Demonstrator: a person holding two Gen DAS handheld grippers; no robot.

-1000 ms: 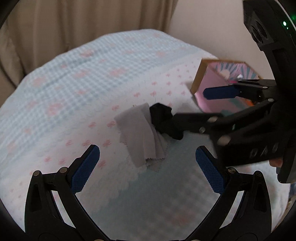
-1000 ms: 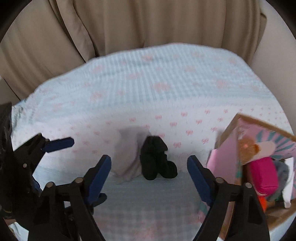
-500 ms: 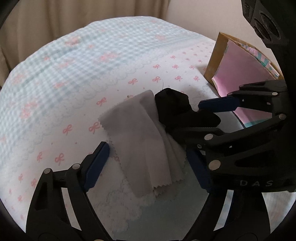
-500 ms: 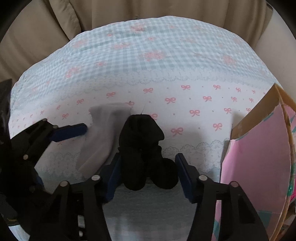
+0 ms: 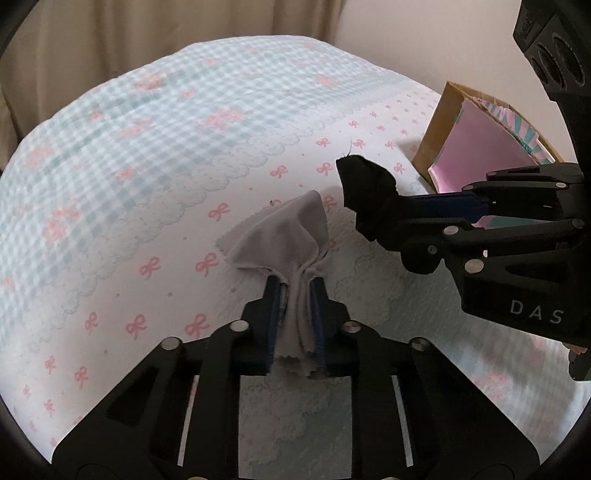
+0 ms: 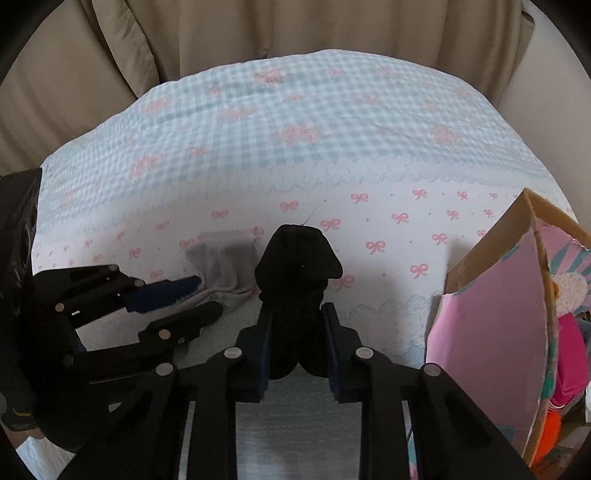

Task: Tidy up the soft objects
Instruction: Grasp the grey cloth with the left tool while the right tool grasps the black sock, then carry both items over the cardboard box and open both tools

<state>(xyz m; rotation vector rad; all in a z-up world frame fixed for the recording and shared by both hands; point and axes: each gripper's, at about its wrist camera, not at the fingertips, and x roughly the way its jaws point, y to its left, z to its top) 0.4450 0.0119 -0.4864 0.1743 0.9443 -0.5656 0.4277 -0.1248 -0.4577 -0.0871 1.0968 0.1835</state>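
Where curtains (image 6: pixel 258 33) hang, bow-print bedspread (image 6: pixel 295 147).

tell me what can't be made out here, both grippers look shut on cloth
- Black cloth: in the right wrist view its lower part is hidden between the right gripper fingers, so what it is stays unclear.
- Grey cloth: in the left wrist view the left gripper bunches it, hiding its shape.
- Box: the right wrist view's edge cuts it off; its contents are only partly seen.
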